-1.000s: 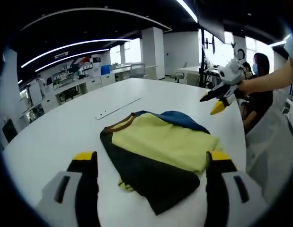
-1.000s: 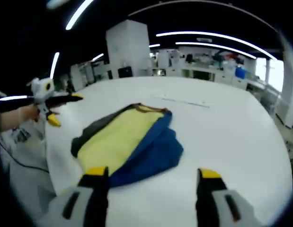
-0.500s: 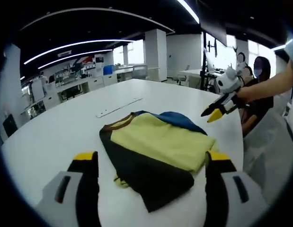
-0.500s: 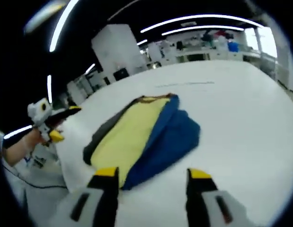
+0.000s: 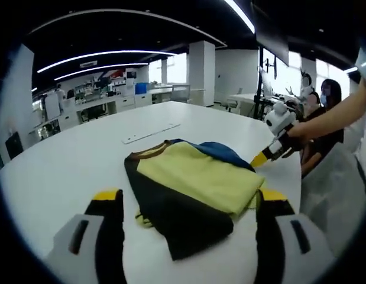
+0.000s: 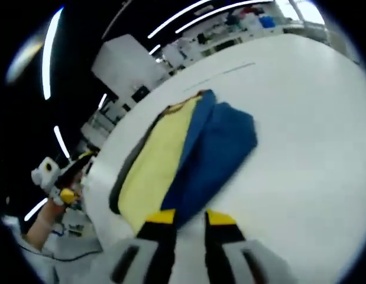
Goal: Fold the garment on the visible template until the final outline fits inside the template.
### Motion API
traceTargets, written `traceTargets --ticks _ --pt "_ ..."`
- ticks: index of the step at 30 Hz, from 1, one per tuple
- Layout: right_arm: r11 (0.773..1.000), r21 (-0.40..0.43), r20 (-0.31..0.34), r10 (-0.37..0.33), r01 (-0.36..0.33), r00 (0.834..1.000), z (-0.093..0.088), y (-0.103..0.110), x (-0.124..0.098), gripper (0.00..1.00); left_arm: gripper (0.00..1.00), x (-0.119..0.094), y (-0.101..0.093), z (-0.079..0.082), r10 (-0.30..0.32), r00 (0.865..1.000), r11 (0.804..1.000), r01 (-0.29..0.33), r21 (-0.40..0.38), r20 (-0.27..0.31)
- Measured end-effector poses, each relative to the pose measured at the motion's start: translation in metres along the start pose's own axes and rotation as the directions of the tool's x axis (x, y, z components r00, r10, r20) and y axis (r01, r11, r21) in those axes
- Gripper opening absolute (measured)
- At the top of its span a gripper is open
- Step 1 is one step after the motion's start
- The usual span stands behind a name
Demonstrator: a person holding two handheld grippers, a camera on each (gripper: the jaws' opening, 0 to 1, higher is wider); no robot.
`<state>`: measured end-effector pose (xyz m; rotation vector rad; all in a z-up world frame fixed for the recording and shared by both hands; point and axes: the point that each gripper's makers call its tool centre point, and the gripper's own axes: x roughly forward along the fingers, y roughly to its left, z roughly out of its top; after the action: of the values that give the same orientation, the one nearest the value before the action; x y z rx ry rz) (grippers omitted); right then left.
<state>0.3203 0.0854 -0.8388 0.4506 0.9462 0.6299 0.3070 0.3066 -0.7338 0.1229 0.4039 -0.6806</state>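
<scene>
With the folded garment point(image 5: 191, 195) lying on the desk point(image 5: 64, 171) just ahead of the wide-open, empty left tongs point(image 5: 188, 204), the nearly closed right tongs point(image 6: 187, 218) should pinch only its near blue edge.

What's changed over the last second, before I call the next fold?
The right gripper has come down toward the near blue edge of the folded garment, and its jaws have narrowed from wide apart to a slim gap; nothing shows between them. In the left gripper view it has dropped from above the table to the garment's far edge. The left gripper stays open, and the garment lies as it did on the white table.
</scene>
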Motion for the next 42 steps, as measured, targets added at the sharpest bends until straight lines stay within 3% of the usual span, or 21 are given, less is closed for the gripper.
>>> traceTargets --ticks 6,13,19,28,34,42 --pt "0.994 0.099 0.035 0.035 -0.038 0.999 0.004 0.009 0.001 0.00 0.90 -0.005 -0.005 -0.002 0.007 1.000 1.000 -0.007 -0.020 0.005" --pt "0.995 0.076 0.071 0.062 -0.067 0.996 0.019 0.025 -0.014 0.00 0.89 -0.008 -0.005 -0.005 0.015 1.000 0.999 -0.014 -0.043 0.012" --pt "0.994 0.030 0.120 0.104 -0.108 0.987 0.049 0.050 -0.022 0.00 0.89 -0.007 -0.006 -0.009 0.010 1.000 0.999 -0.010 -0.047 0.011" --pt "0.986 -0.063 0.137 0.163 -0.155 0.977 0.087 0.096 -0.008 0.00 0.88 -0.011 -0.006 -0.010 0.014 1.000 0.998 -0.013 -0.060 0.019" --pt "0.981 -0.098 0.116 0.178 -0.168 0.977 0.089 0.112 0.013 0.00 0.88 -0.015 -0.004 -0.013 0.023 1.000 0.997 -0.022 -0.072 0.019" --pt "0.978 -0.156 0.082 0.153 -0.139 0.985 0.076 0.120 0.038 0.00 0.87 -0.016 -0.003 -0.017 0.027 0.999 0.996 -0.026 -0.083 0.017"
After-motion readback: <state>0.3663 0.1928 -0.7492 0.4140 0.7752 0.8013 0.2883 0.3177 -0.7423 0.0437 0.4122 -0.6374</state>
